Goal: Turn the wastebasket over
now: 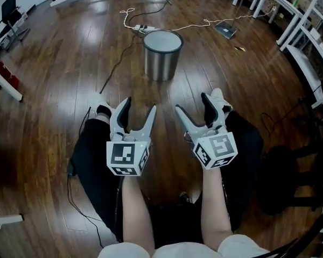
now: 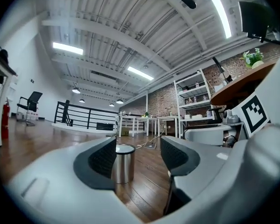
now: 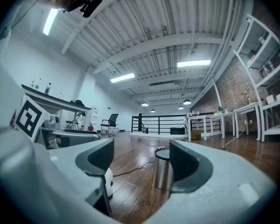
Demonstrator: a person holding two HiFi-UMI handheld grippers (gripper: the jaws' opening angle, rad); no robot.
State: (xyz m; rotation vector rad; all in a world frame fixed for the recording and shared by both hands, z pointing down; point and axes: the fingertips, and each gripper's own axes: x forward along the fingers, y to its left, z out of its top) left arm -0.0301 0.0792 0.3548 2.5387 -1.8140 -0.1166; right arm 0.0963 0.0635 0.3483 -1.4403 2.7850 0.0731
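A round steel wastebasket point(image 1: 162, 55) stands upright on the wooden floor ahead of me, its upward end a pale disc inside a dark rim. Both grippers are held level above my knees, well short of it and touching nothing. My left gripper point(image 1: 139, 105) is open with nothing between its jaws. My right gripper point(image 1: 191, 103) is open and empty too. In the left gripper view the wastebasket point(image 2: 123, 164) shows far off between the jaws of the left gripper point(image 2: 137, 155). In the right gripper view the wastebasket point(image 3: 162, 169) stands partly behind the right-hand jaw of the right gripper point(image 3: 142, 160).
A white power strip with cables point(image 1: 142, 28) lies just behind the basket, and a black cable point(image 1: 116, 69) runs from there toward my left foot. White tables point(image 1: 307, 31) line the right side. A black chair point(image 1: 11, 12) stands far left, a dark stool base point(image 1: 290, 181) at my right.
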